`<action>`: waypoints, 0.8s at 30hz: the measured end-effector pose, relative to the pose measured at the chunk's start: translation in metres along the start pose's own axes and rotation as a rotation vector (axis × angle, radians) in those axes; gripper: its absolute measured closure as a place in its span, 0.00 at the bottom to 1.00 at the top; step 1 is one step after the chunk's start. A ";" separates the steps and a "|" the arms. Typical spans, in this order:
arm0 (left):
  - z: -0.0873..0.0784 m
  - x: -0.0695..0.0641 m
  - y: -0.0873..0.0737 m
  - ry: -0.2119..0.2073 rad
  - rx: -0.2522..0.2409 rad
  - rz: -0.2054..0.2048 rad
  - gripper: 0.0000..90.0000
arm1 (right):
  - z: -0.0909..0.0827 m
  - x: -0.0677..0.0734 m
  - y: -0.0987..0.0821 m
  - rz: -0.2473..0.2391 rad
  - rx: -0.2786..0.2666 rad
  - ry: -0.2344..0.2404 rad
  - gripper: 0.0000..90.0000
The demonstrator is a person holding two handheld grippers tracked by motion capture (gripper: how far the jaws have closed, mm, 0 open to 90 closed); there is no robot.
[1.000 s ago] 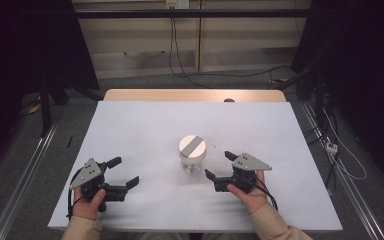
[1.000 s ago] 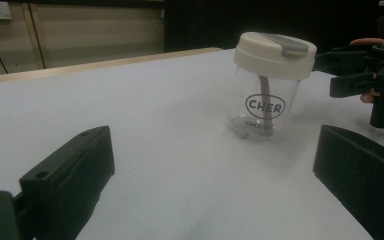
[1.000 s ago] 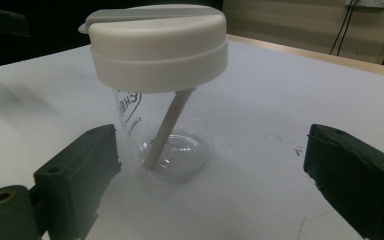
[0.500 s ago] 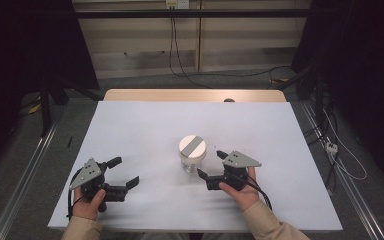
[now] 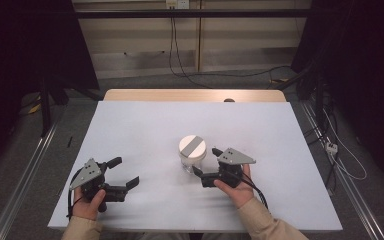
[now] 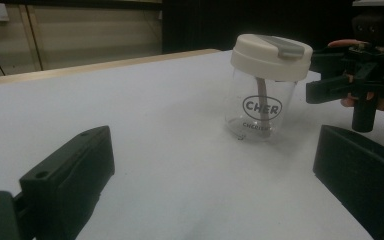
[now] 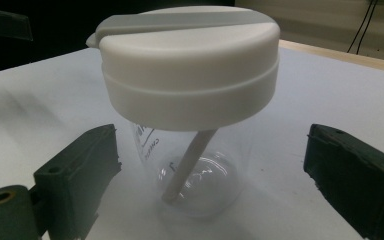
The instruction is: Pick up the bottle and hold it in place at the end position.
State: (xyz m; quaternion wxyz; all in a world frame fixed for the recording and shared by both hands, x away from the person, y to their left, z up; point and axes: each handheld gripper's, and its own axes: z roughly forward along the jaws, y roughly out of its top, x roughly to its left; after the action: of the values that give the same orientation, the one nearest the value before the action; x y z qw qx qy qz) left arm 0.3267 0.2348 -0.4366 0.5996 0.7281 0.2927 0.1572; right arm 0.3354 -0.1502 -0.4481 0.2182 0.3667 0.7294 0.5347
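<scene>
A clear plastic jar [image 5: 192,154] with a white lid crossed by a grey strip stands upright near the middle of the white table [image 5: 140,125]. A pale straw leans inside it. My right gripper [image 5: 206,161] sits just right of the jar, open. In the right gripper view its jaws flank the jar [image 7: 190,75] on both sides, with a gap at each pad. My left gripper [image 5: 124,172] rests open and bare at the front left. From the left gripper view, the jar [image 6: 263,100] is ahead to the right, with the right gripper [image 6: 330,75] behind it.
The white sheet covers the table up to a bare wooden strip [image 5: 195,95] along the far edge. Cables [image 5: 230,75] lie on the floor beyond, and metal rails [image 5: 25,165] run along both sides. Both forearms come in over the near edge.
My right gripper has slid left toward the jar, so its jaws now stand on either side of it. The left gripper and the jar have stayed put.
</scene>
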 end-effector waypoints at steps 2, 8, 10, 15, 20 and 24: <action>0.000 0.000 0.000 -0.001 0.000 0.001 0.03 | 0.002 0.001 0.001 -0.004 0.001 0.000 0.08; 0.000 0.000 0.000 0.000 -0.002 0.000 0.03 | 0.008 0.006 0.003 -0.005 0.003 0.008 0.08; 0.000 0.000 0.000 0.000 -0.003 -0.004 0.03 | 0.009 0.007 0.002 -0.001 0.007 0.009 0.08; 0.000 0.000 0.000 -0.003 0.000 0.001 0.03 | 0.015 0.009 0.003 0.002 0.007 0.002 0.08; 0.001 0.000 -0.001 -0.006 -0.002 0.000 0.03 | 0.021 0.010 0.003 0.016 0.013 -0.006 0.08; 0.001 0.000 -0.001 -0.008 -0.005 -0.003 0.03 | 0.024 0.010 0.004 0.017 0.012 -0.009 0.08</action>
State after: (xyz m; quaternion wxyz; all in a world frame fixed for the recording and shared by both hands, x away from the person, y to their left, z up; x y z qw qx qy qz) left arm 0.3271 0.2346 -0.4376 0.6029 0.7268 0.2908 0.1542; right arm 0.3474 -0.1268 -0.4513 0.2147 0.3766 0.7286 0.5304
